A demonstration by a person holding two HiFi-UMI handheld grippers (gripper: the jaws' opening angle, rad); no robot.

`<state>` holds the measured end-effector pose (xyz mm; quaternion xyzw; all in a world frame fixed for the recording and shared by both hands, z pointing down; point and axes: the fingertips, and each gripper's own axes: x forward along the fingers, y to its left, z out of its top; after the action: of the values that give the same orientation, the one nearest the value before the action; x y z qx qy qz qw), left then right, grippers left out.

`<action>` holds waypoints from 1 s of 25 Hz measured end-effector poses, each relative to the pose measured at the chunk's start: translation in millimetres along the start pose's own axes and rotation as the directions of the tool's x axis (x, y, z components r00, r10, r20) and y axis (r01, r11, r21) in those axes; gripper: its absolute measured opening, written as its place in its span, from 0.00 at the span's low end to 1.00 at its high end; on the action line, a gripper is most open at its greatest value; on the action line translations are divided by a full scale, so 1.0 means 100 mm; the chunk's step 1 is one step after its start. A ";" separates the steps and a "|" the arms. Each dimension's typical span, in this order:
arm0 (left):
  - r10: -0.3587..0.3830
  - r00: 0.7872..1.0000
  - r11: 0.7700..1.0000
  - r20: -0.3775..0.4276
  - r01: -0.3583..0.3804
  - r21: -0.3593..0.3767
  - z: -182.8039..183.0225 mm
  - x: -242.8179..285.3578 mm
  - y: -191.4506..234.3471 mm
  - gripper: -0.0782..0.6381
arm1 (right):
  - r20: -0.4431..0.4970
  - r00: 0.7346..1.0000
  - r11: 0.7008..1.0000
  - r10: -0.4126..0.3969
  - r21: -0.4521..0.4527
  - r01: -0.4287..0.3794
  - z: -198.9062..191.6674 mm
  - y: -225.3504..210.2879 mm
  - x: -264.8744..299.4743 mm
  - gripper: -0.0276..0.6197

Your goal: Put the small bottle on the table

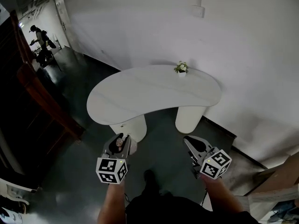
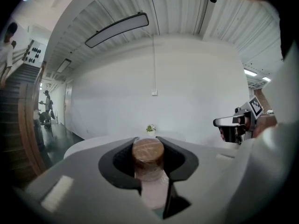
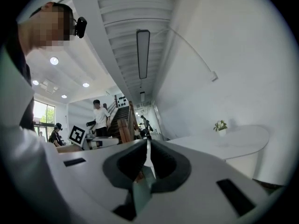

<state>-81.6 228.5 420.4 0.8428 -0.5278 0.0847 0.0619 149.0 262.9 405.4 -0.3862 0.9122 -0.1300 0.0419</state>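
Observation:
A small clear bottle with a brown cork-like cap [image 2: 148, 153] stands upright between the jaws of my left gripper [image 2: 147, 144], which is shut on it. In the head view the left gripper [image 1: 118, 144] hangs over the dark floor, just short of the near edge of the white kidney-shaped table [image 1: 140, 94], with the bottle [image 1: 121, 142] at its tip. My right gripper [image 1: 189, 144] is held level beside it; its jaws are shut with nothing between them [image 3: 147, 155]. It also shows in the left gripper view, where the right gripper [image 2: 231, 125] is off to the right.
A small potted plant [image 1: 181, 68] stands at the table's far edge by the white wall. The table rests on two thick white legs [image 1: 190, 118]. A wooden stair rail [image 1: 42, 97] runs along the left. People stand in the distance [image 1: 39, 38].

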 end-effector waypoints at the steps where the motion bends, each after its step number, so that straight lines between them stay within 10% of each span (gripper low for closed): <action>1: -0.005 1.000 1.000 0.002 0.005 -0.002 0.01 0.08 0.06 0.27 | -0.009 1.000 1.000 -0.002 -0.004 0.002 0.00 -0.04 0.09 0.06; 25: -0.102 0.995 0.993 0.003 0.102 0.065 0.33 1.63 1.75 0.27 | -0.085 0.995 0.997 -0.054 -0.058 0.049 0.28 -0.77 2.34 0.06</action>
<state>-166.6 2.6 424.3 0.8705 -0.4814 0.0960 0.0372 44.3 38.4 405.0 -0.4047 0.9062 -0.1221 -0.0118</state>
